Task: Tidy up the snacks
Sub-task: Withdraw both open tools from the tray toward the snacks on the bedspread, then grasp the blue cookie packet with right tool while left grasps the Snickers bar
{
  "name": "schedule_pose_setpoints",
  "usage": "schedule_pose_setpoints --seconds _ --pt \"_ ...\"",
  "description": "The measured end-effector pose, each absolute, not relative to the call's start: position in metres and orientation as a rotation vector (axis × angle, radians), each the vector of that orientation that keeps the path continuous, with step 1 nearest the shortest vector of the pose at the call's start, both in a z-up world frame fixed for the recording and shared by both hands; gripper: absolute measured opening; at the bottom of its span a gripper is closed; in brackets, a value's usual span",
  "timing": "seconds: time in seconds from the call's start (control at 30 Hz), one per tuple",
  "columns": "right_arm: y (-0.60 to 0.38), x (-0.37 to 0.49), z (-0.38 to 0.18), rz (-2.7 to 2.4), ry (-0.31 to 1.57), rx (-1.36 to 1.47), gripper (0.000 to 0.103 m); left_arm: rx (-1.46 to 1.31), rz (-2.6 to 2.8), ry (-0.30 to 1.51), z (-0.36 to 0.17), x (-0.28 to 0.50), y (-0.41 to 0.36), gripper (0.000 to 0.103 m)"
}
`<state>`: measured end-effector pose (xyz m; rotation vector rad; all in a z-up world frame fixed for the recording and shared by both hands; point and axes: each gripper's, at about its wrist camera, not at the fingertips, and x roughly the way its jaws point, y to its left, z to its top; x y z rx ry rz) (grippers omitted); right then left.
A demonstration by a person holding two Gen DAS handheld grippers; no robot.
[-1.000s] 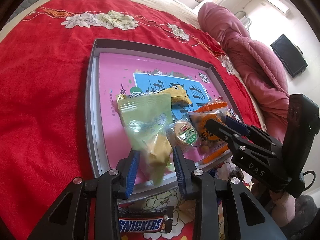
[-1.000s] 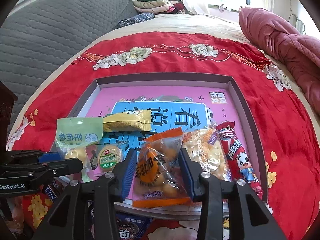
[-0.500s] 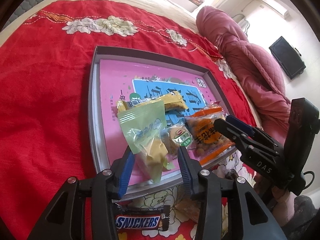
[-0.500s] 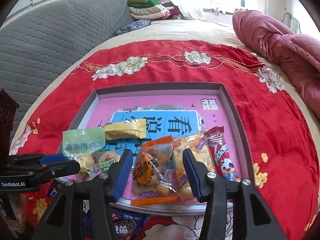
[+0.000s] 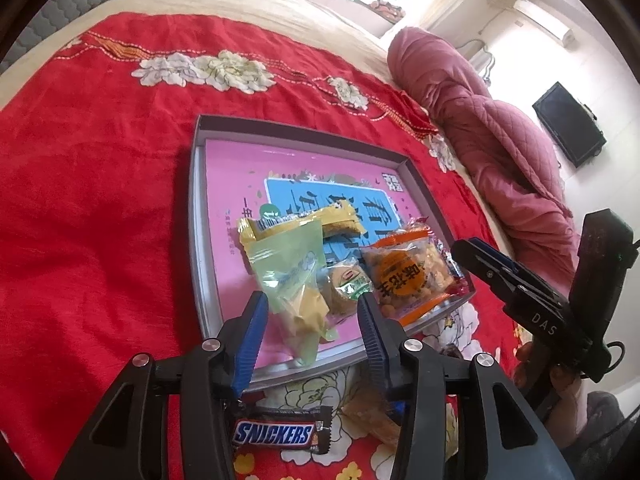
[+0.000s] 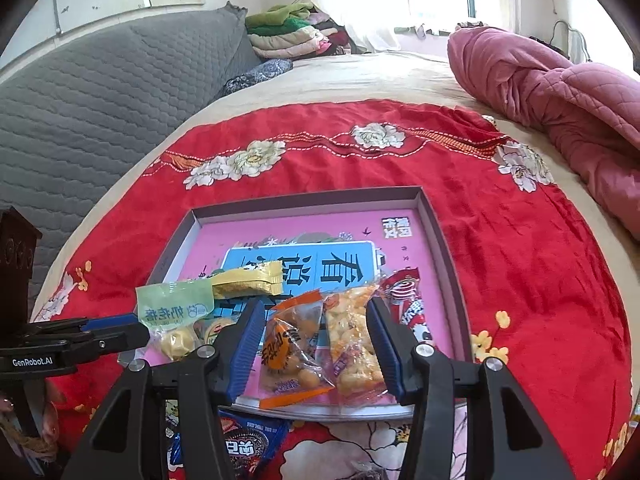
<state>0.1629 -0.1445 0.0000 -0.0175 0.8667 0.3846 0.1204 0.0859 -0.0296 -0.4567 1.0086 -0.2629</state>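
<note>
Left wrist view: left gripper jaws have just been opening, now released, pads clear of the green packet lying between them at the near edge of the tray. Snickers bar waits outside on the red blanket.

Right wrist view: right gripper likewise released; the orange packet lies dropped inside the tray, presumably its sorting spot.

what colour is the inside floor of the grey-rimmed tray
Pink, with a blue panel bearing dark characters; the shallow grey-rimmed tray shows best in the right wrist view.
</note>
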Motion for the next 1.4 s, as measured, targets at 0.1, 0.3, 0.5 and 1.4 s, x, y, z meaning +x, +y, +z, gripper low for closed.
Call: schedule_pose_setpoints --seconds 0.1,0.3,0.5,1.4 --pt "-0.148 0.16 0.004 0.385 0.862 -0.013 0.053 -0.46 -0.266 0.999 -0.026 0.118 0.087 0.049" --pt "-0.154 0.153 0.008 0.391 0.859 -0.003 0.053 -0.459 -0.271 0.989 -0.022 0.114 0.089 0.059" --pt "-0.156 0.145 0.01 0.406 0.868 0.005 0.053 -0.459 -0.27 0.984 -0.019 0.111 0.09 0.06" --pt "-0.148 0.112 0.006 0.502 0.933 0.024 0.065 -0.418 -0.249 1.008 -0.016 0.093 0.088 0.063"
